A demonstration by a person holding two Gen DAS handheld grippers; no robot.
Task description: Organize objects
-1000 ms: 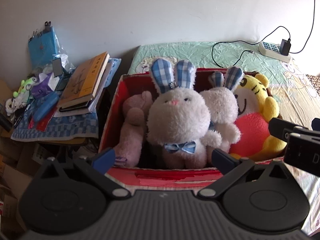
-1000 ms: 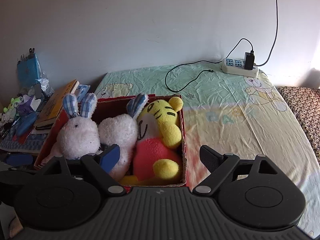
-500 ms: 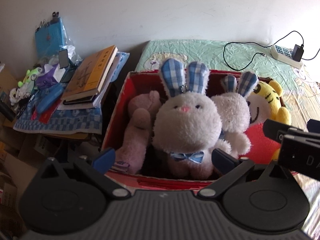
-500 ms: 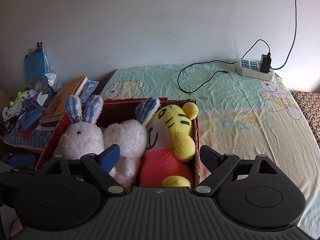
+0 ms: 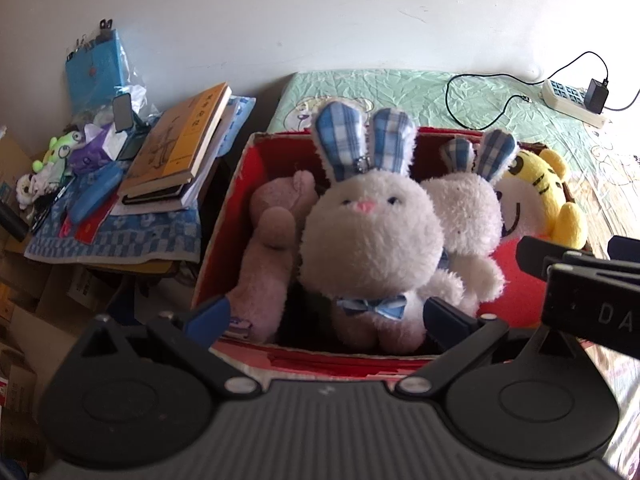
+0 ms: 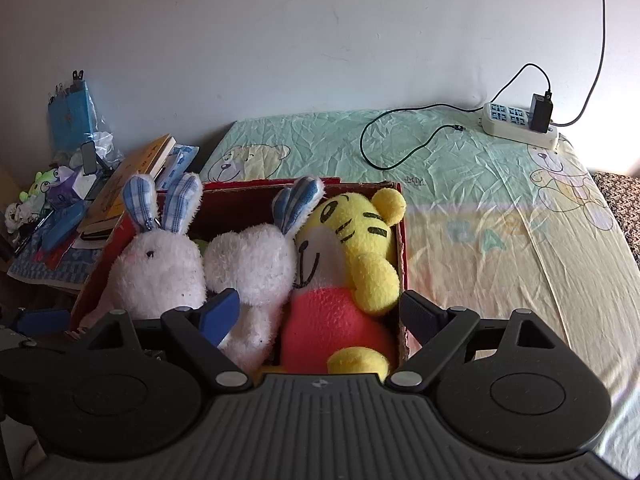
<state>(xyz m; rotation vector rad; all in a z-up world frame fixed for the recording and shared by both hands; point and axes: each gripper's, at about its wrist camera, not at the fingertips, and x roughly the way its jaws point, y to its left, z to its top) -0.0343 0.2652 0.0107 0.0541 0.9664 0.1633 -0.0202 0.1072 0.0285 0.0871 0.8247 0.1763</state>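
The plush toys sit packed in the red cardboard box (image 5: 224,232) on the bed (image 6: 480,208), and we judge the sorting close to finished. Our left gripper (image 5: 326,316) hangs with its jaws spread wide and holding nothing, framing the big white rabbit (image 5: 372,240) with the blue bow tie just beyond them. Our right gripper (image 6: 320,312) is likewise spread and empty, low over the near end of the box, with the yellow tiger (image 6: 344,264) between its jaws but not pinched.

From there outward, the box holds four toys in a row: a pink plush (image 5: 272,248) at its left end, the big rabbit, a smaller white rabbit (image 6: 256,264) leaning on the tiger, and the tiger against the right wall. All four are inside the rim, upright or nearly so.

What may remain lies outside the box. The tabletop (image 5: 112,236) to the left carries books (image 5: 180,140), a blue case (image 5: 96,196) and a small green toy (image 5: 60,152); whether these belong to the task we cannot tell. A power strip (image 6: 520,124) with its cable rests at the far side of the bed, well apart from the box.
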